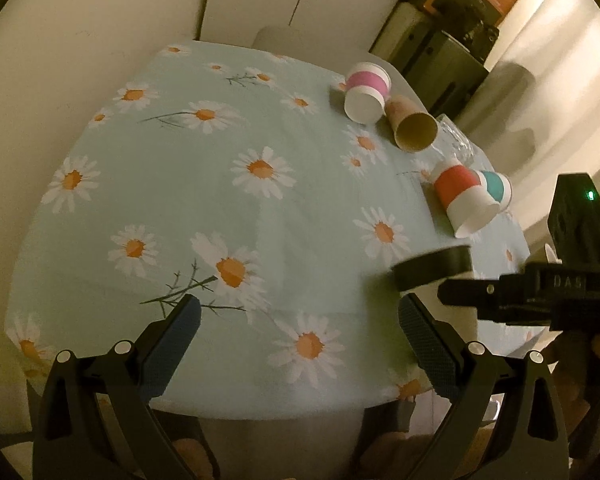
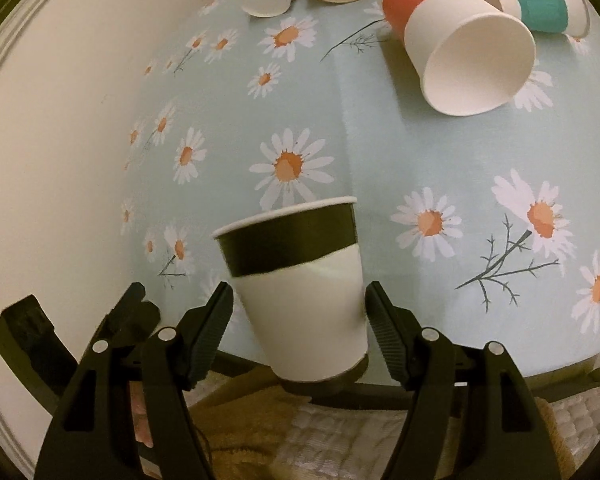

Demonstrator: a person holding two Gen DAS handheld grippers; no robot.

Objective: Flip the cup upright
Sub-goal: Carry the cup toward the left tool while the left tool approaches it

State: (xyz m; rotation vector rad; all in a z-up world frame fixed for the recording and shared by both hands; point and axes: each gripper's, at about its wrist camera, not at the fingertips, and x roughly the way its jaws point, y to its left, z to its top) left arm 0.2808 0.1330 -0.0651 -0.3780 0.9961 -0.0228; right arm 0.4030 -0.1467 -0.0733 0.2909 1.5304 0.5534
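A white paper cup with a dark band [image 2: 300, 280] sits between the fingers of my right gripper [image 2: 298, 304], rim up and slightly tilted, near the table's front edge. The right jaws stand close on both sides of it; contact is unclear. Its dark rim [image 1: 432, 266] shows in the left wrist view, beside the right gripper body [image 1: 560, 280]. My left gripper [image 1: 300, 320] is open and empty over the daisy tablecloth [image 1: 220, 200].
Lying on their sides at the far right are a pink-banded cup [image 1: 366, 90], a brown cup [image 1: 412, 126], a red-banded cup [image 1: 466, 200] and a teal-banded cup [image 1: 498, 188]. A wall runs along the left. Boxes stand behind the table.
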